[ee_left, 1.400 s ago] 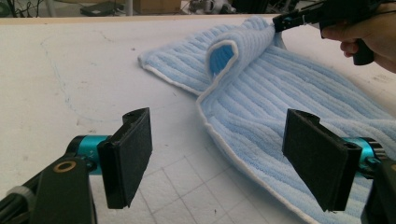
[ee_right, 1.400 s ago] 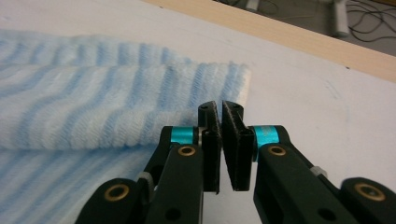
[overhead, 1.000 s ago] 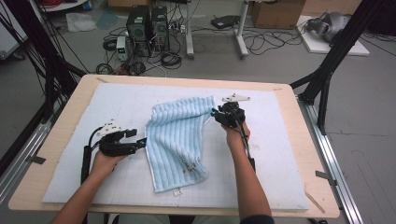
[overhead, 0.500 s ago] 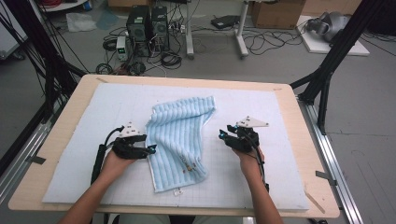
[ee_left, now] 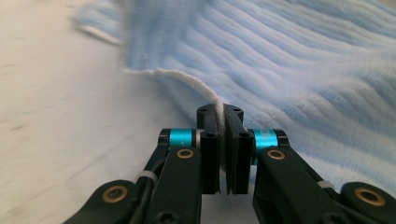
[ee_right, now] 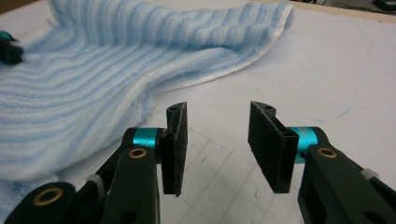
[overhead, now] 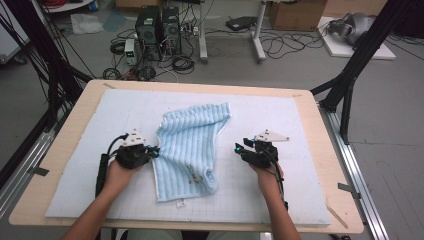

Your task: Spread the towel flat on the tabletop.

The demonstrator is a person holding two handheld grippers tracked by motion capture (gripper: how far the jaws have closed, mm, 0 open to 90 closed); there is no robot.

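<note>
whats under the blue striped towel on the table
The blue striped towel lies on a white gridded mat over the wooden table. Anything beneath its folds is hidden. The left gripper pinches its white edge.

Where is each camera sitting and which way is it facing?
High view: above the person's side, facing forward and down on the table; forearms, left tongs, right tongs.
Left gripper view: on the left tongs, looking along jaws just shut on the towel's edge.
Right gripper view: on the right tongs, open over the mat.
All three share the blue striped towel.
</note>
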